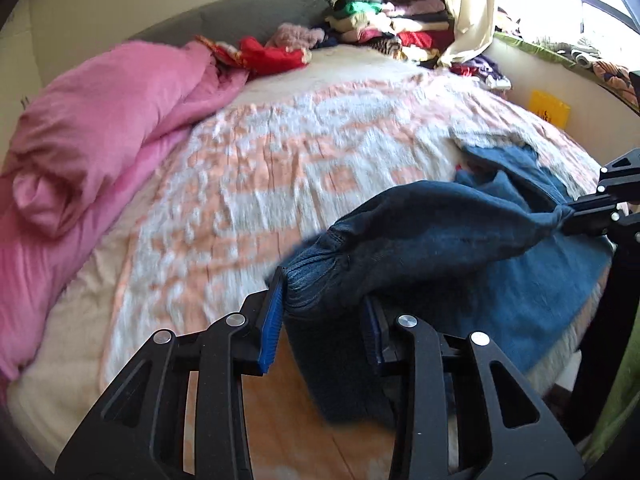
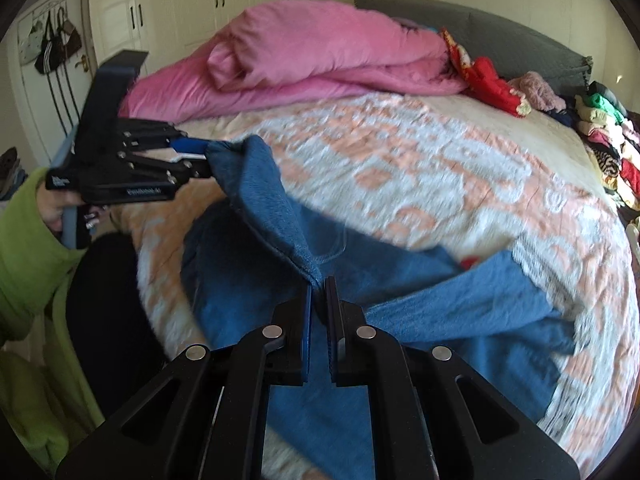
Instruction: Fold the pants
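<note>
At the far left of the bed point(image 2: 400, 184) a pink duvet point(image 2: 320, 60) is heaped, soft and plush, with a grey headboard point(image 2: 500, 40) behind it. The bedspread, a nubbly cover patterned in peach and white, is stretched over the mattress. Held at the left by a hand in a green sleeve point(image 2: 28, 232), the left gripper point(image 1: 320, 312) is seen with its fingers clamped on a thick, bunched edge of the blue jeans point(image 2: 260, 292), apparently the gathered waistband; below it the denim hangs down over the bed's edge towards the wooden floor point(image 1: 280, 420). From there a taut ridge of cloth is drawn rightwards to the right gripper point(image 2: 319, 292), whose fingers are pressed together on a thin pinch of the same edge. The long axis of the held edge thus runs between the two grippers, roughly along the near side of the bed, and the rest of the jeans is spread crumpled on the bedspread beyond and to the right. The denim appears heavy and limp. Further right, folded clothes point(image 2: 608, 140) are stacked beside the headboard.
</note>
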Action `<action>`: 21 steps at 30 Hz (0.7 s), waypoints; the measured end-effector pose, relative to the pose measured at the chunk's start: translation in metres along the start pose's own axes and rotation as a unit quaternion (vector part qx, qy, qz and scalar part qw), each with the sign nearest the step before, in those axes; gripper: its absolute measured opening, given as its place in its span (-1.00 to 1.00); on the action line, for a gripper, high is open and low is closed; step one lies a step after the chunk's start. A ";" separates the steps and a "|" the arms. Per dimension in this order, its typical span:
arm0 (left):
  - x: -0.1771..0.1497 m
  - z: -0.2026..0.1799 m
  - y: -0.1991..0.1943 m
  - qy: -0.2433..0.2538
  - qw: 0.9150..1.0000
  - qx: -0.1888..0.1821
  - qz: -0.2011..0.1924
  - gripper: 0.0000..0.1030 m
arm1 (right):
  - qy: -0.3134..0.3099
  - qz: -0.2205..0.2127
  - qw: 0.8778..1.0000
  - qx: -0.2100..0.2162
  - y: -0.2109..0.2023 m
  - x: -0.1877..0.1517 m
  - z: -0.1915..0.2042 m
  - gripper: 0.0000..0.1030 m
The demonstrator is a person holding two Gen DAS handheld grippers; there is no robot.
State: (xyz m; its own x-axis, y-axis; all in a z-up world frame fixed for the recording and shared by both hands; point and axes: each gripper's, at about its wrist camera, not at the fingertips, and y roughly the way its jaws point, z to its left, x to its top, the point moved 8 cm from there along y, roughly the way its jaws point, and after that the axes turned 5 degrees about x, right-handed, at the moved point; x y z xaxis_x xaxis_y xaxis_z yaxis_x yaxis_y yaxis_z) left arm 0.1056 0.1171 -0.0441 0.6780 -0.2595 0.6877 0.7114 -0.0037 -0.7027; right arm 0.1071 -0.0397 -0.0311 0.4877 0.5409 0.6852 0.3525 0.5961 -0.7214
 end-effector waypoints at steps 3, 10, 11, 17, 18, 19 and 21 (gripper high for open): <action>-0.023 -0.009 0.000 0.015 1.000 0.011 0.024 -0.48 | -0.002 0.026 1.000 0.017 0.009 -0.025 0.017 -0.89; -0.058 -0.006 0.013 -0.031 0.996 -0.011 0.078 -0.39 | 0.010 0.082 0.996 0.040 0.041 -0.065 0.035 -0.88; -0.058 -0.003 0.011 -0.041 0.996 -0.011 0.079 -0.36 | 0.010 0.083 0.996 0.044 0.043 -0.066 0.037 -0.88; -0.066 0.017 -0.019 -0.100 0.992 -0.018 0.077 -0.33 | 0.004 0.082 0.995 0.056 0.045 -0.064 0.046 -0.85; -0.066 0.019 -0.022 -0.104 0.991 -0.014 0.077 -0.33 | 0.007 0.085 0.995 0.056 0.048 -0.065 0.045 -0.85; -0.067 0.023 -0.028 -0.112 0.991 -0.009 0.076 -0.34 | 0.016 0.090 0.994 0.057 0.050 -0.068 0.043 -0.84; -0.061 0.025 -0.038 -0.126 0.990 -0.015 0.065 -0.38 | 0.023 0.092 0.994 0.060 0.052 -0.071 0.042 -0.81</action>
State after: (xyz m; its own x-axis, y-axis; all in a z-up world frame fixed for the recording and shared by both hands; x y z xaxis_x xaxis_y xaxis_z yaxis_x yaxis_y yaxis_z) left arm 0.0421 0.1571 -0.0546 0.7909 -0.0111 0.6118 0.6117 -0.0148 -0.7910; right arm 0.0575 -0.0220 -0.1134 0.5714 0.6212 0.5364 0.1582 0.5579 -0.8147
